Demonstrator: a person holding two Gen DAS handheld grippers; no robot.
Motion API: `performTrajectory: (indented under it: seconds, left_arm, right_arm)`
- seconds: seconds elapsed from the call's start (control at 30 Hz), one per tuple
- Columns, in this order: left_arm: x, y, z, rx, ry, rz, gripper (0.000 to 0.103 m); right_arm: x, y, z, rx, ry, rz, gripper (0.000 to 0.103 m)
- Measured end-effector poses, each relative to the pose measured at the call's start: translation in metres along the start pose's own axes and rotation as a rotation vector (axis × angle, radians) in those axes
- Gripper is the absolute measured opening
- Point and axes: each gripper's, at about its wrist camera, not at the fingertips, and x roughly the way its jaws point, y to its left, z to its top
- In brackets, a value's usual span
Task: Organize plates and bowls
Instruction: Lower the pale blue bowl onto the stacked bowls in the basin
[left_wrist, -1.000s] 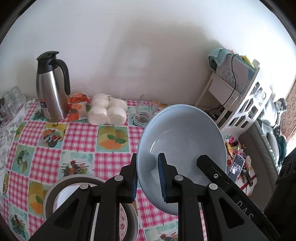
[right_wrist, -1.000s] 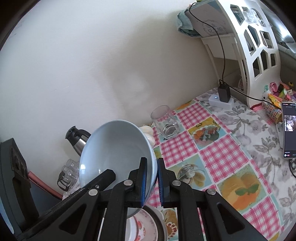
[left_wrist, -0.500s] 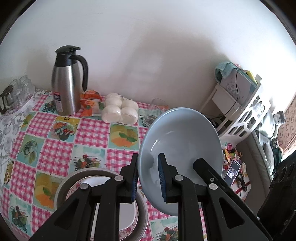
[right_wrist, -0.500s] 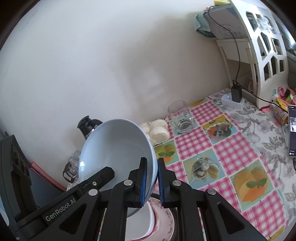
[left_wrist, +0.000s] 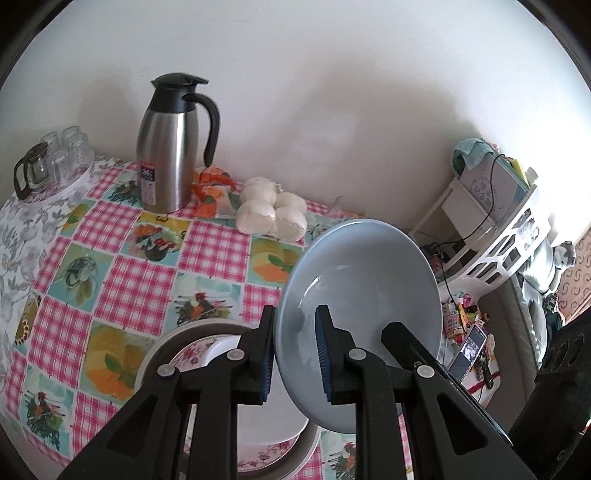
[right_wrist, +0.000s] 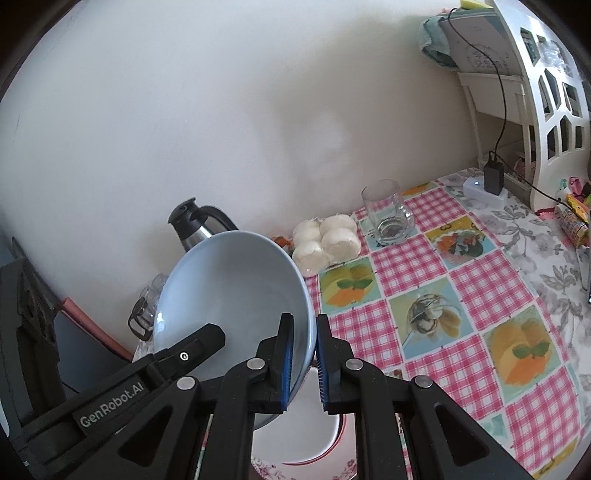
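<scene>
Holding blue bowl (left_wrist: 364, 280) tilted above stacked plates (left_wrist: 166, 354); jaws of left gripper (left_wrist: 293, 356) and right gripper (right_wrist: 303, 363) pinch opposite rims. Risk: uneven release, bowl drops, chips plates.

We see a glossy, smooth pale-blue ceramic bowl (left_wrist: 364, 280) and, at ten o'clock, a brushed-steel thermal jug (left_wrist: 168, 155) with a black plastic handle. The checked tablecloth (left_wrist: 122, 280) looks like slick oilcloth; the tumbler (right_wrist: 388, 214) is clear glass.

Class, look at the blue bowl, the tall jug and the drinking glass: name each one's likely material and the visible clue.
Blue bowl: probably glazed ceramic, as it shows glossy highlights on an opaque surface.
Jug: brushed stainless steel, with a black, seemingly plastic lid and handle.
Drinking glass: clear glass, the tablecloth visible through it.
</scene>
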Motion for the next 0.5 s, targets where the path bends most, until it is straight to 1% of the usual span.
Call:
performTrajectory:
  seconds: [0.2,0.3,0.5]
  left_arm:
    - [0.002,0.016,-0.01,-0.028,0.023,0.014,0.02]
    - [0.004,0.022,-0.016,-0.028,0.038,0.034,0.02]
    - [0.016,0.038,-0.033,-0.04,0.096,0.07,0.02]
  right_arm:
    - [0.011,0.008,-0.014,-0.013,0.043,-0.015,0.015]
    - [0.018,0.009,-0.024,-0.021,0.073,-0.03,0.015]
    - [0.036,0.004,-0.045,-0.022,0.152,-0.054,0.015]
